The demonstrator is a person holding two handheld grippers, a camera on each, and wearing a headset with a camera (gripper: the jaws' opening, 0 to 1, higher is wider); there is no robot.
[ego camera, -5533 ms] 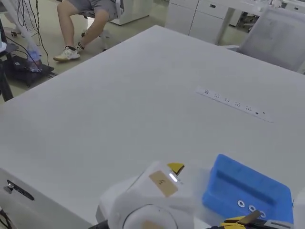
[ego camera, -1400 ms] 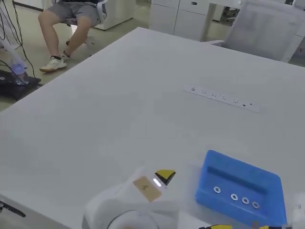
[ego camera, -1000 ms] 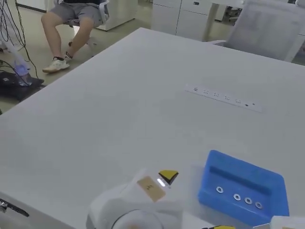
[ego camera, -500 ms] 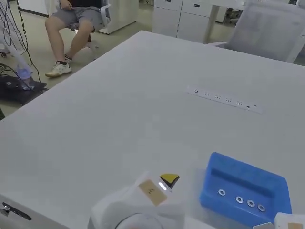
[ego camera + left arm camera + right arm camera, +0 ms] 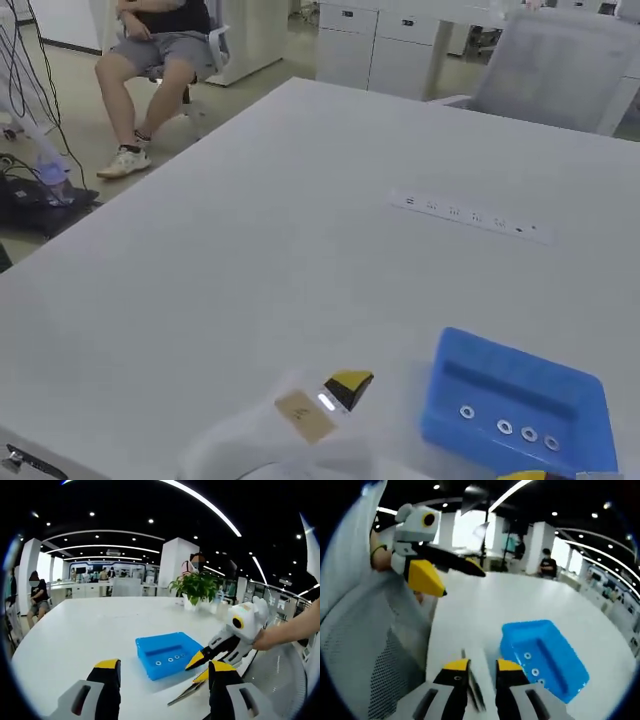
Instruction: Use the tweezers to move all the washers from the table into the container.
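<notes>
Four washers point(image 5: 505, 428) lie in the blue container point(image 5: 520, 375) at the tabletop's point(image 5: 300, 230) lower right, left gripper point(image 5: 164, 665) jaws apart, right gripper point(image 5: 482, 665) clamped on the tweezers point(image 5: 470, 680).

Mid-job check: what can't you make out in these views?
- Tweezers tips: blurred in the right gripper view, and too small in the left gripper view to tell whether they grip anything.
- Right gripper: cut off by the head view's bottom edge.
- Table near edge: hidden under the left gripper in the head view.

Left gripper point(image 5: 164, 665) gapes; right gripper point(image 5: 482, 666) pinches tweezers point(image 5: 471, 682).
</notes>
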